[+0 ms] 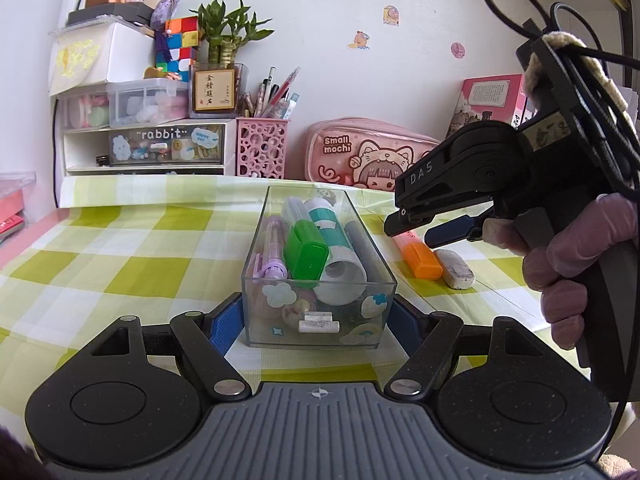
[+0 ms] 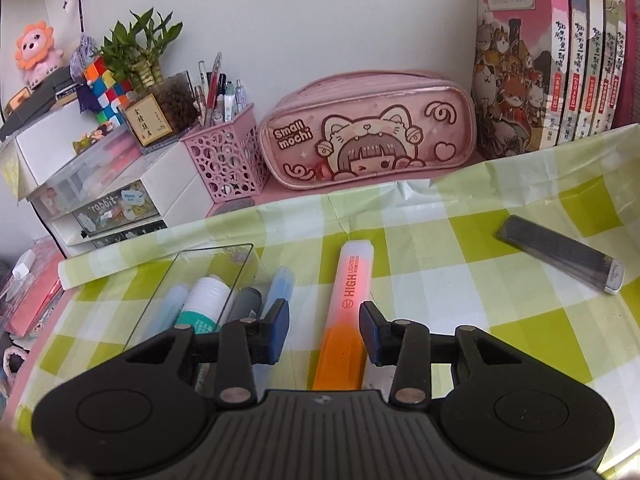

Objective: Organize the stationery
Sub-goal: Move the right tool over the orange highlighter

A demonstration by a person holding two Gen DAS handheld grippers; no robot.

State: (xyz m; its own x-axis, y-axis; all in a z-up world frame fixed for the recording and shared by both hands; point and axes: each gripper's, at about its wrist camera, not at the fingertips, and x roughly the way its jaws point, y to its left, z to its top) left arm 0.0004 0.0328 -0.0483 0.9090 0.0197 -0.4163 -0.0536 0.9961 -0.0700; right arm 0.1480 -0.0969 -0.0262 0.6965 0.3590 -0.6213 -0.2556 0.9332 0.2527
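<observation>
Item: orange highlighter (image 2: 347, 320), 1 piece, lying flat on the checked cloth of the desk (image 2: 500, 280), just to the right of the clear tray (image 1: 320, 304).

Handling, as I judge it: light, rigid plastic, smooth and slightly slippery, flat-sided, not fragile. I would take it across the flat sides near the join of cap and barrel, where a squeeze will not roll it.

My right claw (image 2: 325, 330) straddles it with the pads apart, the highlighter between them and not yet pressed. No earlier picture lets me judge any motion.

My left claw (image 1: 318, 320) is clamped on the near end of the clear tray, 1 blue pad on each side wall, steadying it.

Count:
- clear tray: 1, holding about 5 long items, among them a green-capped marker (image 1: 306, 252), a white-and-teal tube (image 1: 340, 256) and a lilac pen (image 1: 274, 248); smaller bits at the bottom I cannot count.
- eraser (image 1: 454, 269): 1, touching the highlighter's right side.
- flat dark case (image 2: 560, 259): 1, well apart to the right.
</observation>
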